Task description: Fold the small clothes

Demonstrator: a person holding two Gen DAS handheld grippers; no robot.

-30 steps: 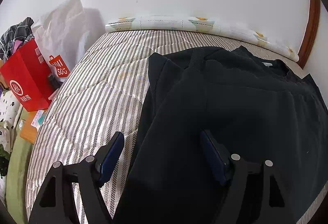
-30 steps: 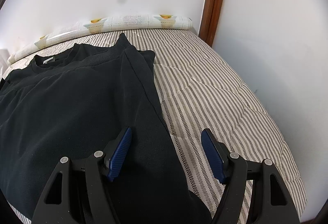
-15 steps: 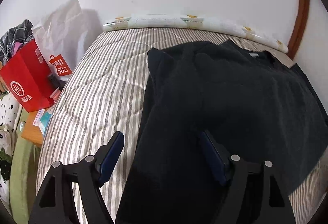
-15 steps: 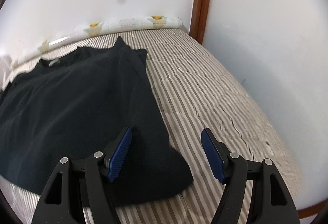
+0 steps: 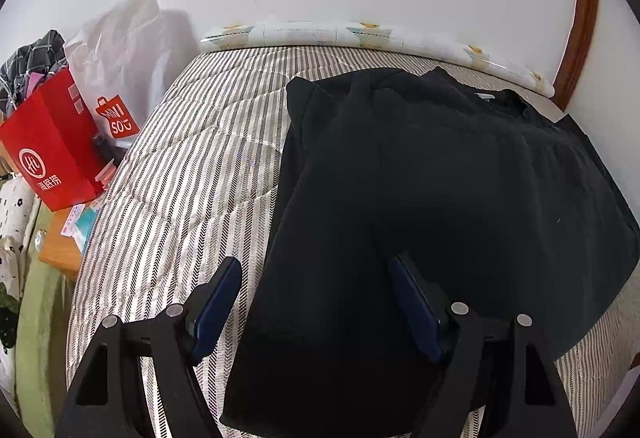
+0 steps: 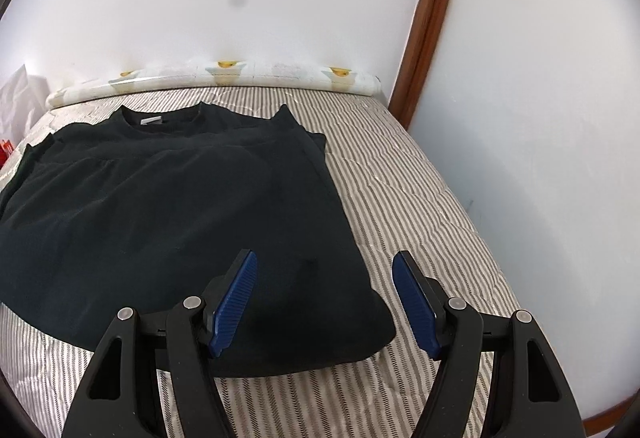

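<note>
The black garment (image 6: 176,213) lies flat on the striped mattress (image 6: 400,189), collar end toward the rolled patterned pad (image 6: 240,77) at the wall, hem end toward the cameras. A collar opening with a pale label shows at the far end. The sides appear already turned in, so the piece reads as a long panel; this is a judgement from its straight side edges. Its long axis runs from the near hem to the collar, roughly along the line both tools point.

Relative to the garment:
- The right gripper (image 6: 324,298) hangs above the near right corner of the hem. One pad is over the cloth, the other over bare mattress. Jaws are spread; nothing is between them.
- The left gripper (image 5: 316,302) hangs above the near left edge, one pad over mattress, the other over cloth. Jaws are spread and hold nothing.

The two tools stand at opposite hem corners, about equally near; neither touches the fabric as far as the frames show.

Likely next step: pinch both hem corners and carry them away along the long axis toward the collar. The fold depends on both corners travelling parallel; uneven travel would skew the panel.

Left of the garment, off the mattress edge, stand a red paper bag (image 5: 52,149) and a white plastic bag (image 5: 120,49).
</note>
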